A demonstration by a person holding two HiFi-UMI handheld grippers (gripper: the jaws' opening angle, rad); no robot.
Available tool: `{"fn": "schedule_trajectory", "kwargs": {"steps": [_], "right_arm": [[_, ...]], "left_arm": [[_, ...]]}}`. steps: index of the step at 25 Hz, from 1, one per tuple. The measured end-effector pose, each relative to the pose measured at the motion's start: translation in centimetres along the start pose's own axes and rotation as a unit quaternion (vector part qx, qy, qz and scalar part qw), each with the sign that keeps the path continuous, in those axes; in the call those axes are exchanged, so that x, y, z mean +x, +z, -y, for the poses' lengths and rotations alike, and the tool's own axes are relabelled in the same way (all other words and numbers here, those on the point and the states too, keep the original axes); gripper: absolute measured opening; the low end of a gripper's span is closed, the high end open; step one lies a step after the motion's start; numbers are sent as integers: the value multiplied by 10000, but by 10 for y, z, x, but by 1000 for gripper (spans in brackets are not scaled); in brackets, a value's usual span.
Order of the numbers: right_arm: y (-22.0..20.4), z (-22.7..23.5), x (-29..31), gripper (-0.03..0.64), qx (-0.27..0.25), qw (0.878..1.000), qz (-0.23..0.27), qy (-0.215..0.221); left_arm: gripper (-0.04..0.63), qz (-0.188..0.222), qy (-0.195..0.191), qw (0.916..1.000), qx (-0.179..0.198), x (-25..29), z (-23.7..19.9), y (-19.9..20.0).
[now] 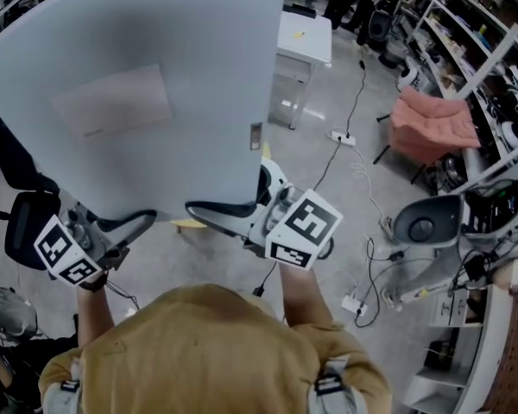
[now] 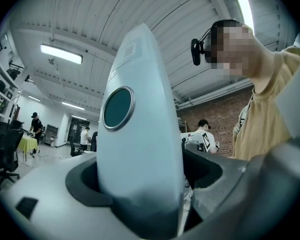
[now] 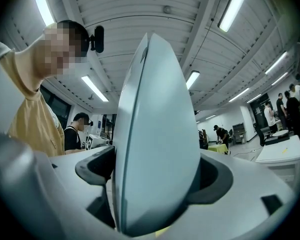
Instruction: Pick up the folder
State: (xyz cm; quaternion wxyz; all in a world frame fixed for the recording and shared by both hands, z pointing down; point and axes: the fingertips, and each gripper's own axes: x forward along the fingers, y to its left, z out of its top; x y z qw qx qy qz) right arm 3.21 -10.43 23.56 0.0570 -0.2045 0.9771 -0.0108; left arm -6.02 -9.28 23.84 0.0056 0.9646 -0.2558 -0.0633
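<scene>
Head view: the pale grey-blue folder [image 1: 138,84] is hanging in the air in front of the person, clear of the concrete floor [image 1: 328,205], broad face toward the camera. It is leaning a little to the left. A faint rectangular label pocket [image 1: 112,100] is showing on the face, and a small metal fitting [image 1: 255,136] is sitting on the right edge.

The left gripper [image 1: 142,220] is pinching the folder's lower edge near its left corner. The right gripper [image 1: 198,208] is pinching the same edge further right. The two are sitting near each other.

Left gripper view: the jaws are pressing on both sides of the folder [image 2: 140,149], which is standing upright between them. A round metal-rimmed finger hole [image 2: 117,107] is showing in its spine.

Right gripper view: the jaws are clamping the folder [image 3: 157,134] the same way, narrow edge toward the camera.

Surroundings, head view: a white table [image 1: 304,37] is standing beyond the folder, a pink padded chair [image 1: 432,123] is sitting to the right, and a power strip [image 1: 343,138] is lying on the floor between them.
</scene>
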Motion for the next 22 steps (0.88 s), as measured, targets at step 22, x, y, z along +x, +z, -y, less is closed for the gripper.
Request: {"fn": "schedule_trajectory", "kwargs": {"steps": [22], "right_arm": [[10, -32, -23, 403, -119, 9999, 103, -62]], "left_arm": [[426, 45, -63, 9998, 157, -8, 37, 9]]}}
